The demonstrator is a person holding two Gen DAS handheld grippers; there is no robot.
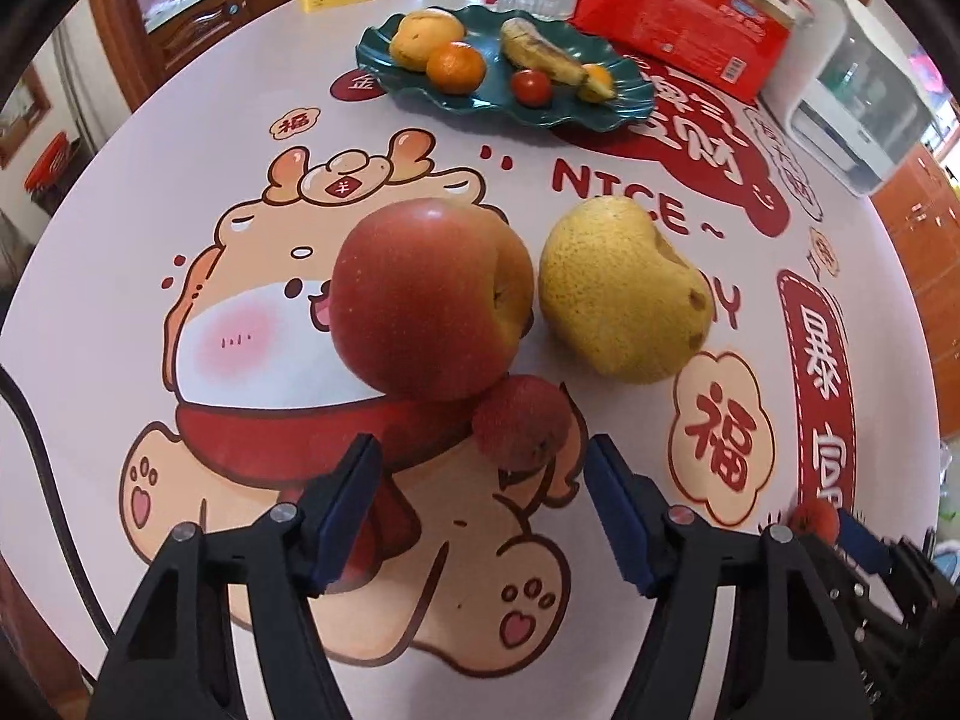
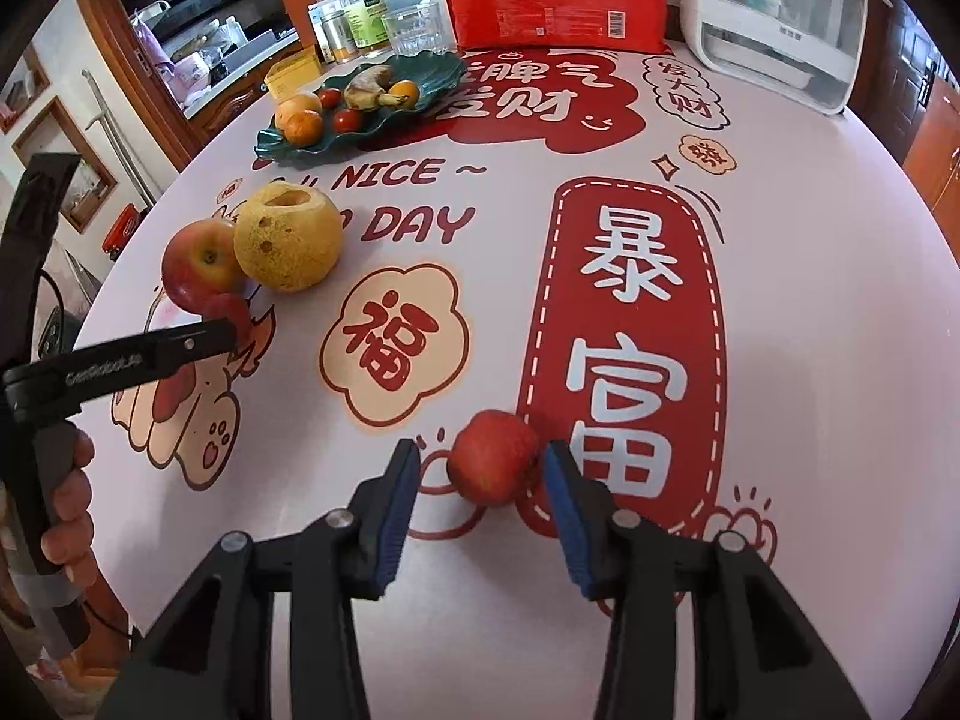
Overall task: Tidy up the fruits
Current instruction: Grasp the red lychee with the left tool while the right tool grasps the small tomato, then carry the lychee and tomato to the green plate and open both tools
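Note:
A red apple [image 1: 432,300] and a yellow pear [image 1: 624,288] lie side by side on the printed tablecloth. In front of them sits a small rough red fruit [image 1: 522,420]. My left gripper [image 1: 483,450] hovers open over it, its tips just short of the fruit on either side. In the right wrist view a second small red fruit [image 2: 492,459] lies between the blue pads of my right gripper [image 2: 482,462]. The right pad is at its skin and a gap shows at the left pad. A green leaf-shaped plate [image 1: 372,54] at the back holds oranges, a banana and a tomato.
A red packet [image 2: 552,0], a white appliance [image 2: 780,18], a glass [image 2: 414,27] and bottles [image 2: 360,6] line the far edge of the table. A hand [image 2: 66,480] holds the left gripper [image 2: 228,330] near the apple [image 2: 198,264] and pear [image 2: 288,240].

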